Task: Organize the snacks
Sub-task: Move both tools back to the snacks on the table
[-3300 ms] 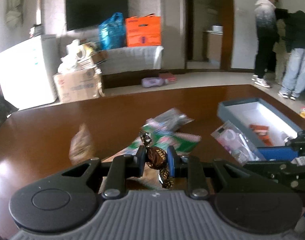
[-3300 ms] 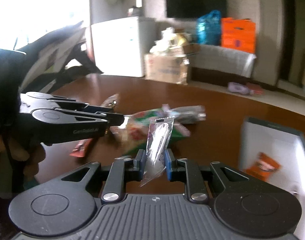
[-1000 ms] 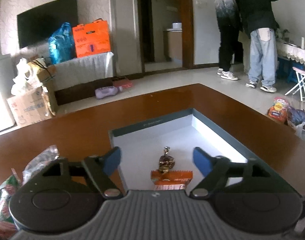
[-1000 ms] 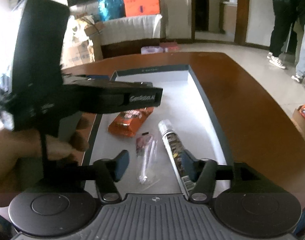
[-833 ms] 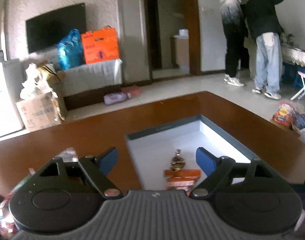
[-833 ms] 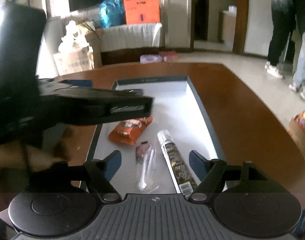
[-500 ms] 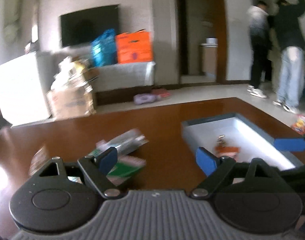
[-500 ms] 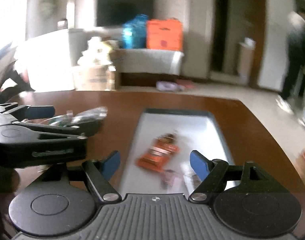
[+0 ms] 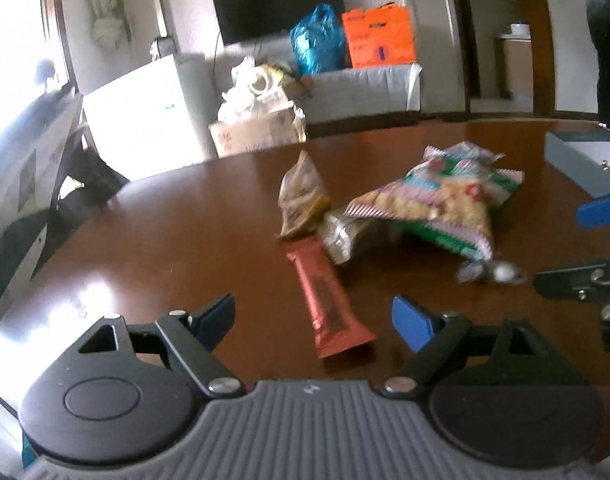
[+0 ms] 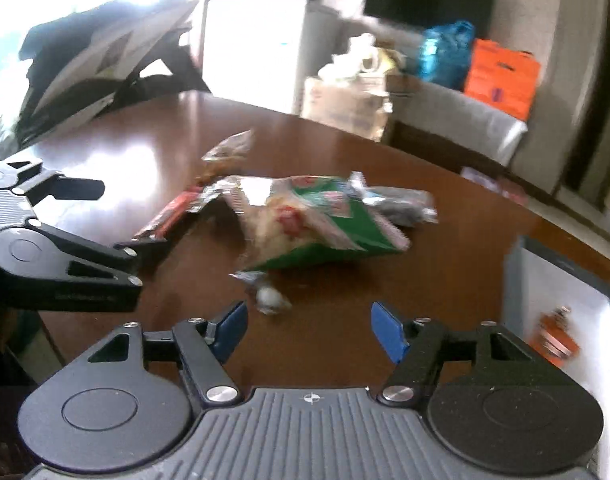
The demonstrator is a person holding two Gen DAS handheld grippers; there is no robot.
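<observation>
A pile of snacks lies on the brown table (image 9: pixel 185 240): a red bar (image 9: pixel 325 296), a brown packet (image 9: pixel 303 196), a silver wrapper (image 9: pixel 341 232), a green striped bag (image 9: pixel 437 196) and a small silver candy (image 9: pixel 489 272). My left gripper (image 9: pixel 313 320) is open, with the red bar's near end lying between its jaws, untouched. My right gripper (image 10: pixel 309 332) is open and its jaws are closing on nothing. The silver candy (image 10: pixel 269 296) lies just ahead of its left pad, in front of the green bag (image 10: pixel 317 224).
The grey box (image 10: pixel 545 272) stands at the right with an orange packet (image 10: pixel 553 340) inside. The right gripper's fingers (image 9: pixel 573 280) reach in from the right of the left wrist view. Beyond the table are a white fridge (image 9: pixel 141 120) and a cardboard box (image 9: pixel 257 136).
Both grippers have swung left from over the box to the snack pile. The candy and clear packet they held earlier were let go in the box.
</observation>
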